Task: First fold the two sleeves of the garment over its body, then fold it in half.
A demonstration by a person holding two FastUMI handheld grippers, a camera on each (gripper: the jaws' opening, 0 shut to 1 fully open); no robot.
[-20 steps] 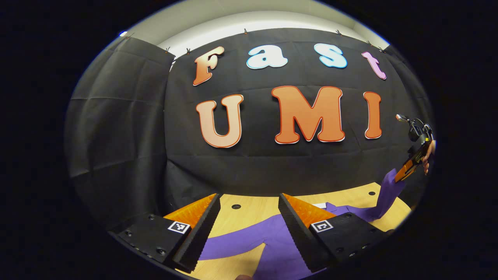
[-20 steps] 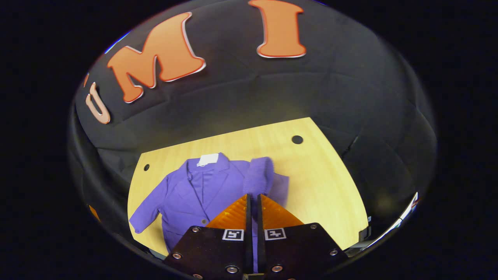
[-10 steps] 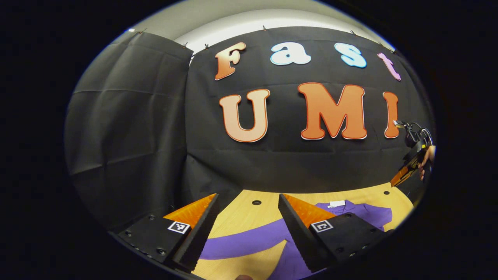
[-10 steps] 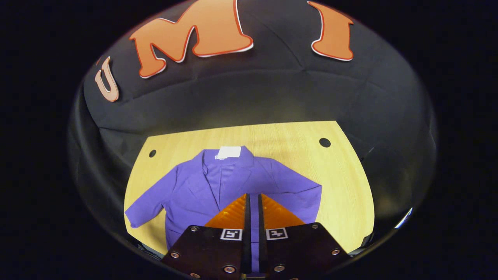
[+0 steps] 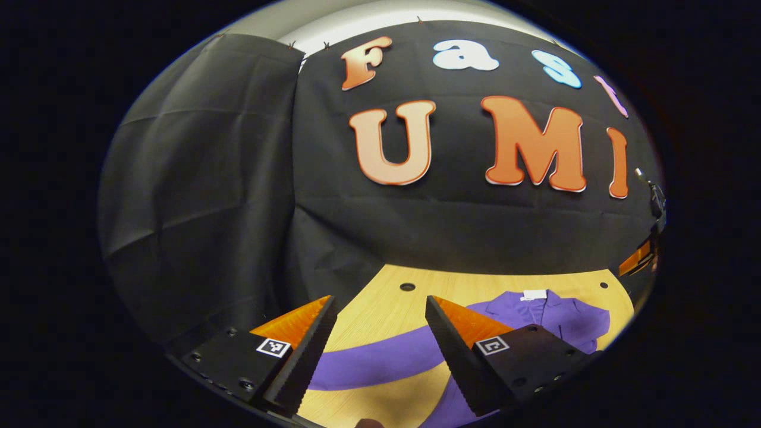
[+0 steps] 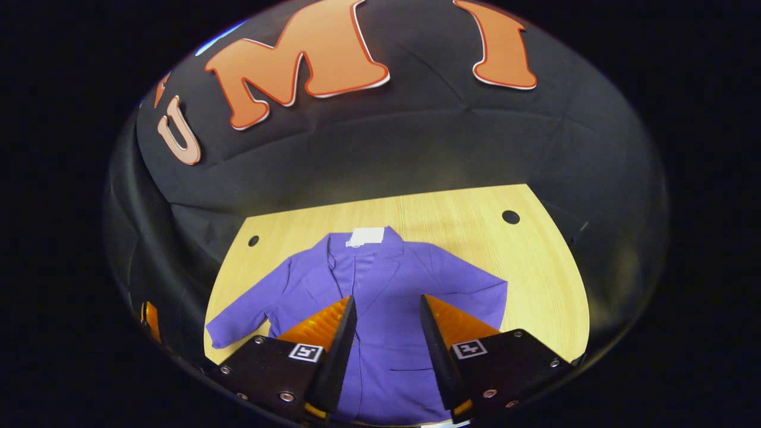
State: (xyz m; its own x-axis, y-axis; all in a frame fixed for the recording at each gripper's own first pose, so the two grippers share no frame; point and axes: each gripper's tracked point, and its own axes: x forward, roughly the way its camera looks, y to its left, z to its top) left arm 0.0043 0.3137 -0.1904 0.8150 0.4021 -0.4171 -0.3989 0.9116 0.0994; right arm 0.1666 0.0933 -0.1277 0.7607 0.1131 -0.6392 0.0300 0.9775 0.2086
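Right gripper view: purple garment (image 6: 380, 297) lies flat on the table (image 6: 535, 267), both sleeves spread, none folded. Right gripper (image 6: 386, 309) hangs above its body, jaws wide and empty; left gripper (image 5: 380, 309), likewise wide, hovers over the left sleeve (image 5: 380, 359). Judged next: descend and pinch a cuff.

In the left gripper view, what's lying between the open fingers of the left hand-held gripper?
The purple jacket's outstretched sleeve crosses the gap of the left hand-held gripper, flat on the wooden table, with bare tabletop beyond it.
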